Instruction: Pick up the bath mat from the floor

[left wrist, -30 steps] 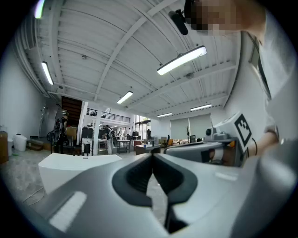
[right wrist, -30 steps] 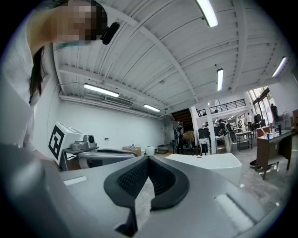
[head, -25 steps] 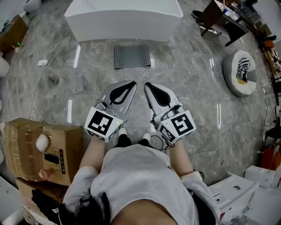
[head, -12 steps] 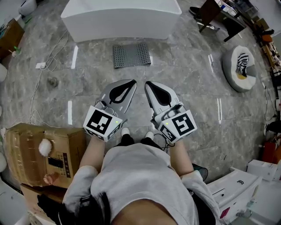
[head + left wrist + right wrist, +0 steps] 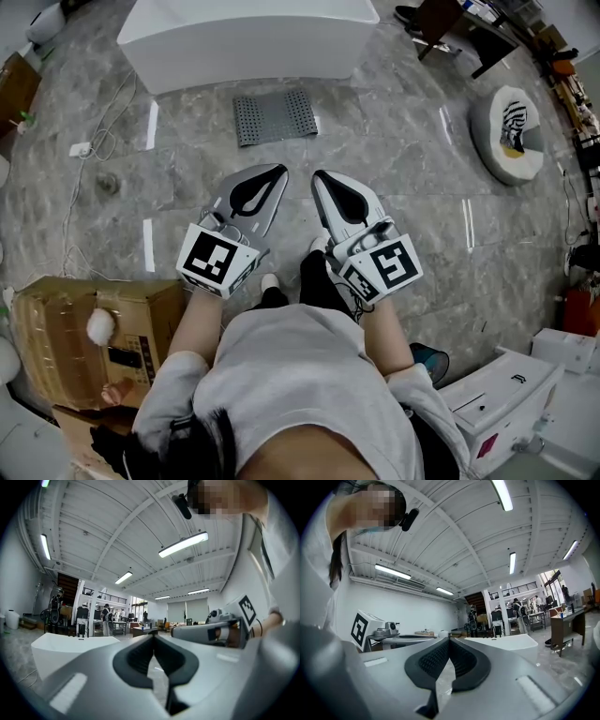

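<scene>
The person has stepped forward: a dark-trousered leg (image 5: 317, 277) now shows between the arms, and the cardboard box (image 5: 56, 319) has slid back down the view's left edge. The grey perforated bath mat (image 5: 275, 116) lies flat on the marble floor (image 5: 403, 187), just before the white bathtub (image 5: 244, 42), well ahead of both tools. The left gripper (image 5: 279, 171) and right gripper (image 5: 317, 175) are closed and empty, held level; I judge the approach only begun

Grey perforated bath mat (image 5: 275, 116) flat on the marble floor, edges slightly curled.
</scene>
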Motion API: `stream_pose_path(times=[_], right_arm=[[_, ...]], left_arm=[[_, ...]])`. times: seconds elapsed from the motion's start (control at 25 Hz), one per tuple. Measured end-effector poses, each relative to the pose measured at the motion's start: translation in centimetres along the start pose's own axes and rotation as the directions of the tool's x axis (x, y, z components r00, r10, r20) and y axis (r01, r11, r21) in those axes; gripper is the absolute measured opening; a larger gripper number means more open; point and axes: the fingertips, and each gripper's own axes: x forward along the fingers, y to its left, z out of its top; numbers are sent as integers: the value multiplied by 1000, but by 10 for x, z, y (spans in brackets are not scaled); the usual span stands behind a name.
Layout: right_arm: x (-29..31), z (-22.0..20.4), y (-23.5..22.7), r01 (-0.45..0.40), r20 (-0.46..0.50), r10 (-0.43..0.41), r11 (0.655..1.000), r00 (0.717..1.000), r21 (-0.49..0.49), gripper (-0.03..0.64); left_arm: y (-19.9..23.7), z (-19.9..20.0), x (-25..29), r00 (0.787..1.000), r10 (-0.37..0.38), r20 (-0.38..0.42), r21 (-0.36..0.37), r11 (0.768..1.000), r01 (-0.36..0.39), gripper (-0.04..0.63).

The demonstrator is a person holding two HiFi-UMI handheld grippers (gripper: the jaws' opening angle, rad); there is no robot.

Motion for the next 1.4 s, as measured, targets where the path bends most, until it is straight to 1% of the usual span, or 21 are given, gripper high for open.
stream_pose_path(times=[0.12, 0.24, 0.56, 0.68, 1.08, 1.24, 1.4], right_arm=[[9, 3, -17, -8, 6, 8, 1000, 1000, 1, 0], [19, 5, -37, -18, 11, 18, 1000, 1000, 5, 0], [44, 20, -115, -60, 17, 60, 998, 998, 1, 0], [51, 26, -143, -77, 15, 77, 997, 997, -3, 0], [58, 33, -222, -138, 16, 138, 990, 990, 5, 0], [56, 31, -244, -155, 17, 155, 988, 988, 8, 0], [58, 27, -257, -164, 22, 164, 986, 986, 19, 0]], left_arm=[[9, 2, 17, 1000, 17, 12, 7, 1000, -17, 2], [21, 5, 35, 999, 40, 30, -11, 999, -40, 2], [43, 12, 108, 995, 88, 38, -3, 996, -88, 2], [45, 16, 136, 994, 102, 47, -1, 995, -103, 2], [45, 16, 213, 987, 158, 36, 7, 987, -159, 2], [39, 16, 233, 983, 178, 44, 5, 984, -178, 2], [39, 13, 246, 981, 190, 39, 20, 981, -191, 2]])
